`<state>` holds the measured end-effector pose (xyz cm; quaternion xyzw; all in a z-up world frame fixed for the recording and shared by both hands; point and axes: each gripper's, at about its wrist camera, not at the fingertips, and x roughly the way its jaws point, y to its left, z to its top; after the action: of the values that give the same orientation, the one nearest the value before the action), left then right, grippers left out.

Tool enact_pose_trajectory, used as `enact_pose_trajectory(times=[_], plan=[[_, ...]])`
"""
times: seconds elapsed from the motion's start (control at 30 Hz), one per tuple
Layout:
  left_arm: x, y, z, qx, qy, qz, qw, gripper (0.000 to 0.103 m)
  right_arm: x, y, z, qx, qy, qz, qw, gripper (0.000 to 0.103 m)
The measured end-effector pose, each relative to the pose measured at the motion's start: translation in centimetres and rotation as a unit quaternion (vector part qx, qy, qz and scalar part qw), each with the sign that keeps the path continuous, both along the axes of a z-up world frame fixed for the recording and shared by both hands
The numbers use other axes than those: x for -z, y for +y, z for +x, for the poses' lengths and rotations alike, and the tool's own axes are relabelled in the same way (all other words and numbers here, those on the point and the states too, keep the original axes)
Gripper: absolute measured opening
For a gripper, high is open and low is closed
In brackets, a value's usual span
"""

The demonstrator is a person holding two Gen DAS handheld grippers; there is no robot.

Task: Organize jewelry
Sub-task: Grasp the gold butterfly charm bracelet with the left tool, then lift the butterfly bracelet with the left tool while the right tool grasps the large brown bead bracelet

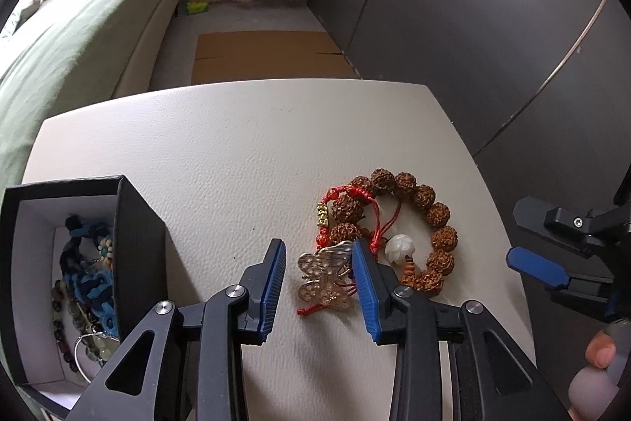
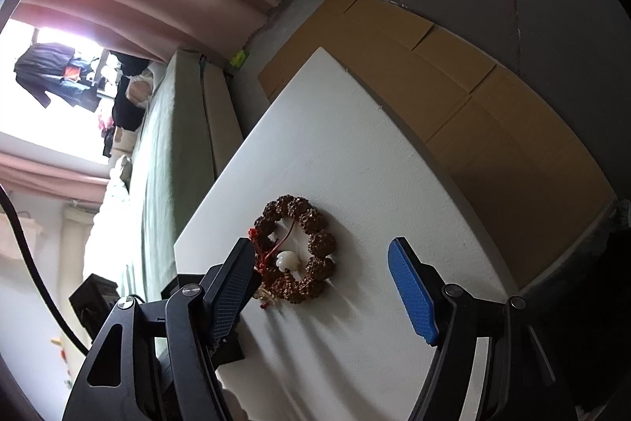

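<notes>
Jewelry sits in a small pile on the white table: gold butterfly piece on a red cord, w/ a brown bead bracelet & its white bead just beside it; more pieces lie in the black box at the table's left edge. My left gripper has its jaws partly apart around the butterfly piece, right pad at its edge, left pad clear of it, so nothing clamped that I can see. My right gripper stands wide apart & empty over the bracelet, not touching it.
</notes>
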<state>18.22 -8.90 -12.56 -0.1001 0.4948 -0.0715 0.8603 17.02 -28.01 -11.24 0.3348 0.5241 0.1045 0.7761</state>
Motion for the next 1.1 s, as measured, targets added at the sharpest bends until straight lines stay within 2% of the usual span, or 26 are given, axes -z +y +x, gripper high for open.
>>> enact_pose_trajectory(times=[0.13,0.2,0.27,0.37,0.57,0.73,0.97,1.1], plan=[[0.0,0.0,-0.4,0.011,-0.005,-0.006,0.9999,0.036,0.0,0.1,0.0,-0.003,0.001,-0.003,1.000,0.071],[0.2,0.0,-0.4,0.019,0.001,-0.026,0.9995,0.035,0.0,0.2,0.0,-0.004,0.002,-0.006,1.000,0.071],[0.5,0.2,-0.7,0.029,0.012,-0.047,0.9984,0.023,0.0,0.3,0.0,-0.004,0.003,-0.006,1.000,0.071],[0.1,0.3,-1.0,0.031,0.010,-0.048,0.9983,0.013,0.0,0.5,0.1,-0.007,0.002,-0.009,1.000,0.071],[-1.3,1.2,-1.4,0.017,-0.003,-0.051,0.9985,0.012,0.1,2.0,0.2,-0.029,-0.002,-0.025,0.999,0.069],[-3.0,2.3,-1.8,0.004,-0.022,-0.066,0.9975,0.012,0.5,3.4,0.5,-0.053,-0.005,-0.052,0.997,0.047],[-5.1,4.8,-3.8,-0.015,-0.046,-0.072,0.9962,0.012,1.2,5.6,1.2,-0.069,-0.004,-0.134,0.989,0.039],[-6.1,6.2,-4.6,-0.028,-0.055,-0.076,0.9952,0.012,1.2,6.5,1.5,-0.072,-0.009,-0.168,0.983,0.023]])
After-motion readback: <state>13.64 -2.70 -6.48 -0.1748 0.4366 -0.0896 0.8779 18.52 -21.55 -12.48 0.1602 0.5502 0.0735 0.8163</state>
